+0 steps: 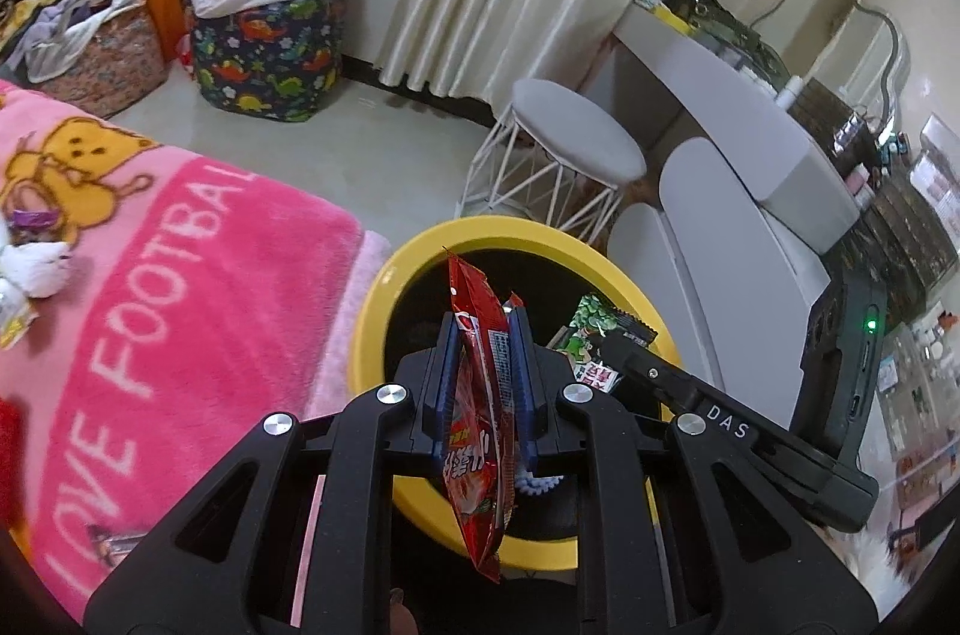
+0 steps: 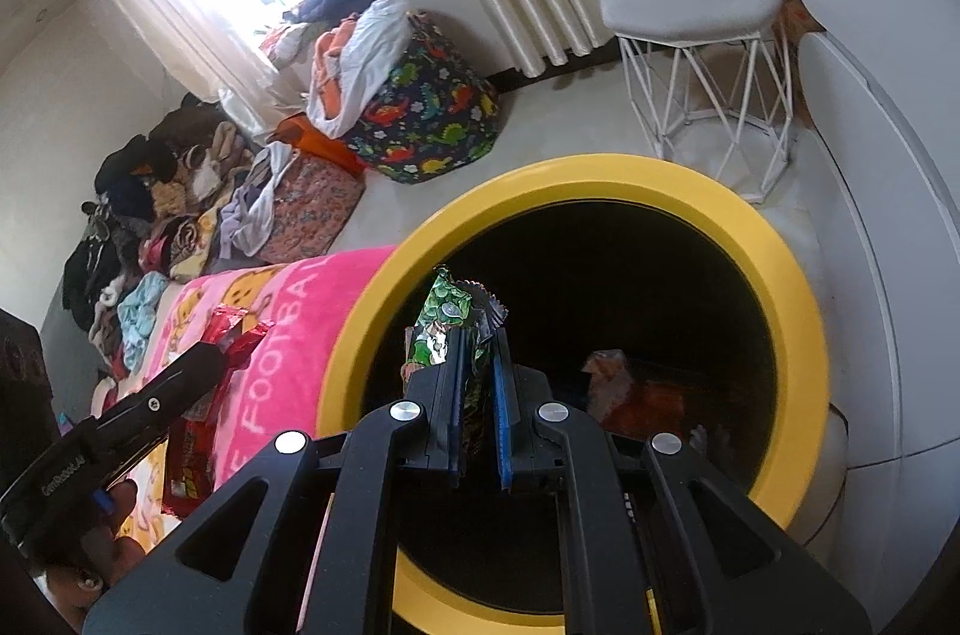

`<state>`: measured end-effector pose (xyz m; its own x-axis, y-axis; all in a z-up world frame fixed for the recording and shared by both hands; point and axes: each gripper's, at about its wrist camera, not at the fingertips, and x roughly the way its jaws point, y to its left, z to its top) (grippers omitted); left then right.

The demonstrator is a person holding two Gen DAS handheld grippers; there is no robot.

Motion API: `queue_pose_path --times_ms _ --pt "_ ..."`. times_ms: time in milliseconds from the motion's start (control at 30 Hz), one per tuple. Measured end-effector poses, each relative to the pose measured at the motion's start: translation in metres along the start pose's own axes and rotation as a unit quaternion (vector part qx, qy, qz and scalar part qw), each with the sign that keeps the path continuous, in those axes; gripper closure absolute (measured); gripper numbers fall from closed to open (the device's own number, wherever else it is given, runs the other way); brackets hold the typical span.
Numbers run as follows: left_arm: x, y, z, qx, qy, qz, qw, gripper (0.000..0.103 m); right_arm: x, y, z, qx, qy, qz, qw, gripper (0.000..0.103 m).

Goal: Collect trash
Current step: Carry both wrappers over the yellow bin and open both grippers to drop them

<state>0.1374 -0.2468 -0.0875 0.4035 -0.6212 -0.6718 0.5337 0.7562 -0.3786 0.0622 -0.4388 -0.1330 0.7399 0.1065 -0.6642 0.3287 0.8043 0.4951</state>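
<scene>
My left gripper [image 1: 483, 329] is shut on a red snack wrapper [image 1: 480, 395] and holds it upright over the yellow-rimmed trash bin [image 1: 369, 311]. My right gripper [image 2: 480, 341] is shut on a green snack wrapper [image 2: 444, 317], over the same bin [image 2: 600, 173]. The green wrapper [image 1: 591, 332] and the right gripper's body show at the right in the left wrist view. The red wrapper [image 2: 231, 329] and the left gripper show at the left in the right wrist view. Some trash [image 2: 618, 383] lies inside the bin.
A pink blanket [image 1: 198, 245] covers the bed beside the bin, with small wrappers and a white crumpled scrap [image 1: 33, 263] on it. A white wire stool [image 1: 570, 155], a white dresser [image 1: 750, 143], curtains and laundry baskets [image 1: 270, 53] stand beyond.
</scene>
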Motion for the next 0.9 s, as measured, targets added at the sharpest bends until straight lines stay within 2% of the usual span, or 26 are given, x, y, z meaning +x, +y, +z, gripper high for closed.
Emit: queue_pose_path --times_ms 267,633,667,767,833,900 --pt "0.034 -0.007 -0.006 0.007 0.029 -0.002 0.9995 0.092 0.002 -0.018 -0.002 0.013 0.003 -0.021 1.0 0.095" --pt "0.054 -0.005 -0.012 0.003 0.046 -0.008 0.9989 0.09 0.002 -0.029 -0.006 0.022 0.003 -0.04 0.999 0.092" --pt "0.055 -0.006 -0.011 0.004 0.046 -0.01 0.9989 0.088 0.002 -0.029 -0.006 0.022 0.003 -0.041 0.999 0.092" --pt "0.056 -0.005 -0.008 0.005 0.047 -0.015 0.9988 0.066 0.001 -0.029 -0.006 0.021 0.003 -0.045 0.999 0.09" --pt "0.054 -0.003 -0.007 0.003 0.045 -0.017 0.9989 0.051 0.001 -0.029 -0.006 0.022 0.004 -0.046 0.999 0.081" --pt "0.05 -0.002 -0.006 0.003 0.041 -0.014 0.9991 0.042 0.0 -0.026 -0.007 0.021 0.001 -0.048 0.999 0.074"
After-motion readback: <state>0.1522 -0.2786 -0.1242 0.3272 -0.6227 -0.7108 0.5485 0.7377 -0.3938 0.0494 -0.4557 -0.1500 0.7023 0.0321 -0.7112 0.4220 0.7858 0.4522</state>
